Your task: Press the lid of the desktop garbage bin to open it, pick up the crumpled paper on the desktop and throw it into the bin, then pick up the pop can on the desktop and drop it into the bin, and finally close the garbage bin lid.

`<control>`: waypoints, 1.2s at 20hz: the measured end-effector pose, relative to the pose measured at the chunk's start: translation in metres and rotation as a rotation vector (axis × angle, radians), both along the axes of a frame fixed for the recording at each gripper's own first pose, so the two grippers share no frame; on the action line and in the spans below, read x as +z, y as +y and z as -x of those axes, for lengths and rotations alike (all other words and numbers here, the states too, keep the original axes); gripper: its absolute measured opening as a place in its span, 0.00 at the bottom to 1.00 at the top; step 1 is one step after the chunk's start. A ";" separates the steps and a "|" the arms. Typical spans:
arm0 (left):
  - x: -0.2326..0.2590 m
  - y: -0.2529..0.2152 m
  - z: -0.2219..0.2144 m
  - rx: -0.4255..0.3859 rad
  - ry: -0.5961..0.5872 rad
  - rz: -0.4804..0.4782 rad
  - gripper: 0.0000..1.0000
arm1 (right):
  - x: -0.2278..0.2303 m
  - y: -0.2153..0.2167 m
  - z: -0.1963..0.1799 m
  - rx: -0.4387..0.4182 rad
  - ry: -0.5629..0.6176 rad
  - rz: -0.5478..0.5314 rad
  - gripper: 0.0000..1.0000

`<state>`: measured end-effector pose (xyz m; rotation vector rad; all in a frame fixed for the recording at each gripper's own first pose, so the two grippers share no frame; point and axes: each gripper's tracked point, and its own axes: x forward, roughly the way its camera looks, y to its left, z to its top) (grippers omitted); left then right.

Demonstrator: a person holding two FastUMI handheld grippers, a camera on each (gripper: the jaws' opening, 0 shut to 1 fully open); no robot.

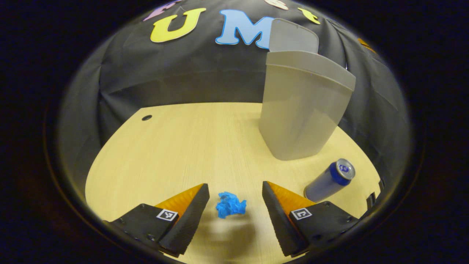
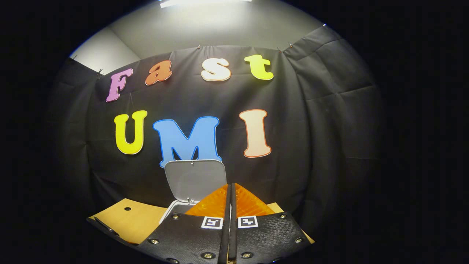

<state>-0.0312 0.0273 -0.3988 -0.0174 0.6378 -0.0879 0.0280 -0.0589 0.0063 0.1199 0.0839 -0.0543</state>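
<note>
Because the crumpled paper (image 1: pixel 230 205) is small and light, your main risk is nudging it rather than gripping it: it lies on the desktop (image 1: pixel 176 146) between the two fingers of your left gripper (image 1: pixel 234 200), closer to the finger on the left, and touching neither. If you close before the tips are down at desk level, I judge the nearer finger would push the paper sideways or let it squirt out forward. Centre it first. That gripper stands wide open and holds nothing.

Just beyond the right-hand finger, the pop can (image 1: pixel 330 179) leans or lies tilted on the desk, its top end pointing away. A sideways correction toward that side could knock it and set it rolling; I cannot tell whether it rests against anything.

Farther ahead and to the right stands the garbage bin (image 1: pixel 304 110) with its lid (image 1: pixel 293 36) raised, so the opening step looks done. Carrying the paper up, you could clip the bin's rim and shift the bin.

Your right gripper (image 2: pixel 230 205) has its fingers pressed together with nothing between them, held above the open bin, the lid upright just ahead of its tips.
</note>
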 end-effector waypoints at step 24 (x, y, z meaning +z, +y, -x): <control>-0.062 0.024 -0.012 0.063 0.089 -0.086 0.87 | -0.021 -0.016 0.020 -0.047 0.092 0.060 0.01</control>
